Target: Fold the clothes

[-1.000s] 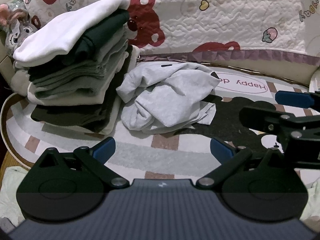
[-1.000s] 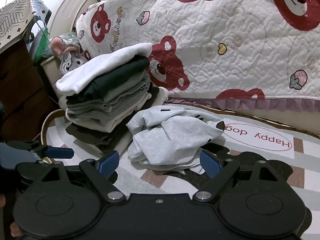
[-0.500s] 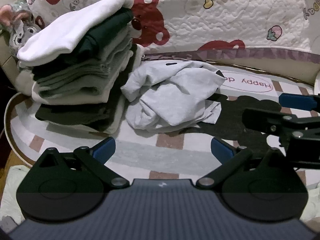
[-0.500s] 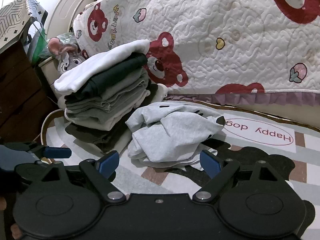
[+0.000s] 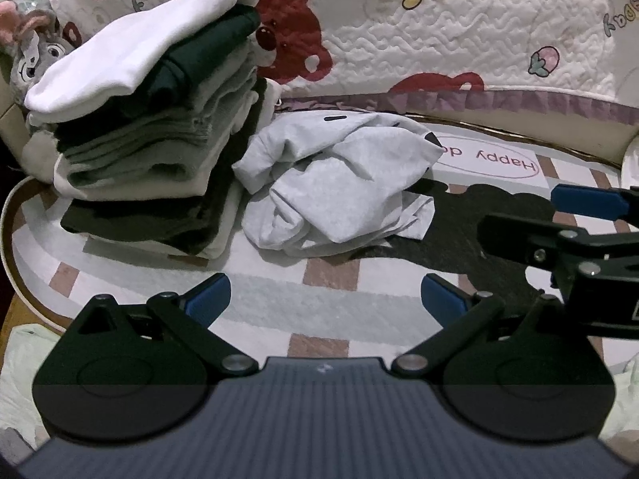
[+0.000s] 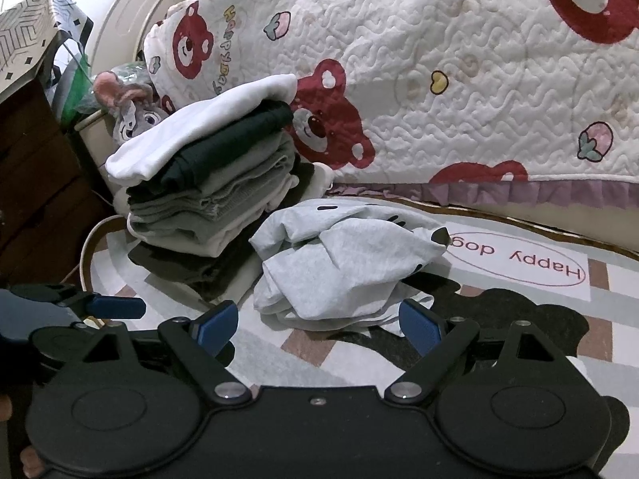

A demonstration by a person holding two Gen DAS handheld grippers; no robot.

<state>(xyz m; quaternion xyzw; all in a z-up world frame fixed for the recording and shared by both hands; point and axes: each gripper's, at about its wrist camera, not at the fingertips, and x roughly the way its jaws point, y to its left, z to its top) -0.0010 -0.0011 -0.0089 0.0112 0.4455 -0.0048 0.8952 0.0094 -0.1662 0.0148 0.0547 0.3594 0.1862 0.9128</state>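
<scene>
A crumpled light grey garment (image 5: 339, 187) (image 6: 347, 263) lies on the patterned rug, just right of a tall stack of folded clothes (image 5: 147, 135) (image 6: 211, 183) topped by a white piece. My left gripper (image 5: 325, 299) is open with nothing between its blue pads, a short way in front of the grey garment. My right gripper (image 6: 319, 321) is open too, its pads close to the garment's near edge. In the left wrist view the right gripper (image 5: 567, 223) shows at the right edge; in the right wrist view the left gripper (image 6: 88, 303) shows at the left edge.
A round rug (image 5: 279, 291) with "Happy dog" lettering (image 6: 519, 263) covers the floor. Behind it hangs a white quilt with red bears (image 6: 459, 80). A grey plush toy (image 6: 131, 115) sits behind the stack. Dark wooden furniture (image 6: 36, 183) stands at the left.
Both grippers have drifted slightly toward the grey garment and the stack, which now look a little nearer. The clothes have not moved and both grippers stay open.
</scene>
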